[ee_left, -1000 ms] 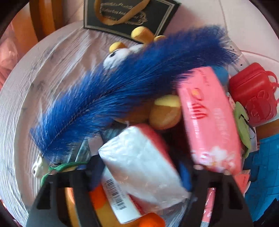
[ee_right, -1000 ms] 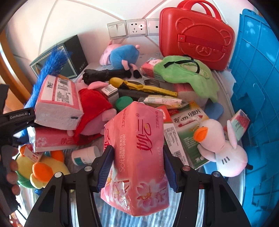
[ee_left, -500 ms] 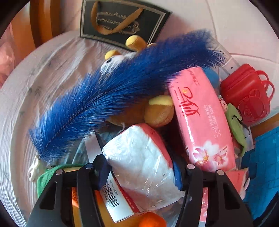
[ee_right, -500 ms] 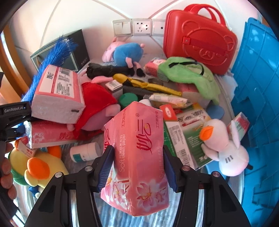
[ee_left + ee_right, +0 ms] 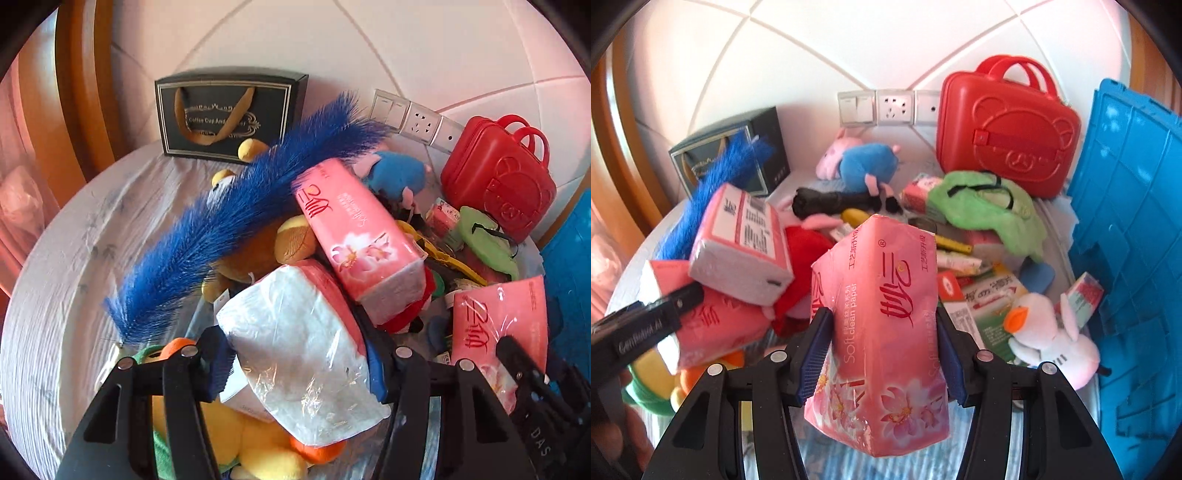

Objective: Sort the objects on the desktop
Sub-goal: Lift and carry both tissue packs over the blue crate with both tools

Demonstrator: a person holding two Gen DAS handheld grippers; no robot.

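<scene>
My left gripper is shut on a pink tissue pack with its white end toward the camera, held above the pile. My right gripper is shut on another pink tissue pack, held upright above the table. A third pink tissue pack lies tilted on top of the pile, seen too in the right wrist view. The right gripper's pack shows at the lower right of the left wrist view.
A blue feather duster, brown plush, blue-pink plush, green eye mask, white duck plush and medicine box crowd the table. A red case, black gift box and blue crate stand around.
Both grippers have risen and tilted back with their tissue packs; more of the wall, sockets and red case shows. The right gripper's pack has come into the left wrist view.
</scene>
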